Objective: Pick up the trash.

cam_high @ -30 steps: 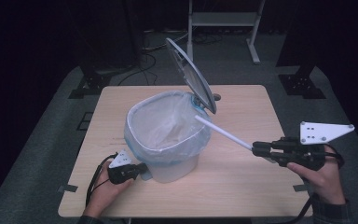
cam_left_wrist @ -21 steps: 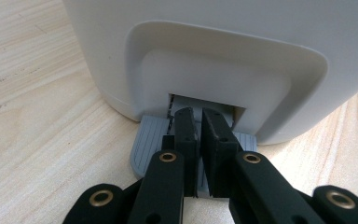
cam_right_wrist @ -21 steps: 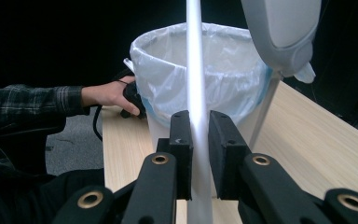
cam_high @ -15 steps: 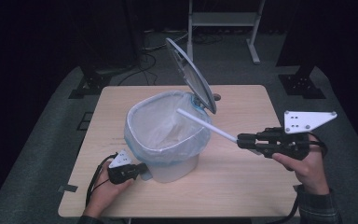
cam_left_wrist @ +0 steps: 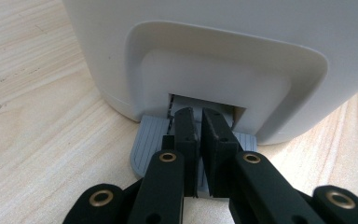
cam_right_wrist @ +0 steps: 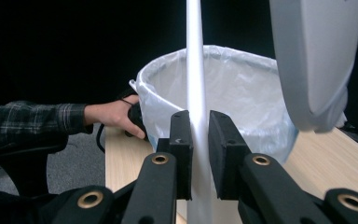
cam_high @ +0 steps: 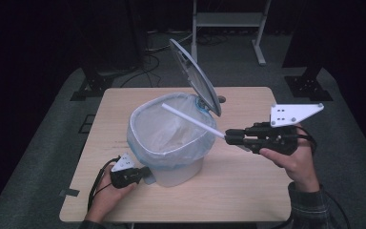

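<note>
On the wooden worktop my left tool, pressed together, holds down the bin's pedal so the lid stands raised, while my right tool pinches the white straw above the lined bin; next, lower and release it inside.

A: Left gripper view: our jaws cover the middle of the grey pedal; the bin runs off the top edge.

B: Right gripper view: the white stick leaves the frame at top and bottom (blurred up close). The lid is cropped above too.
</note>
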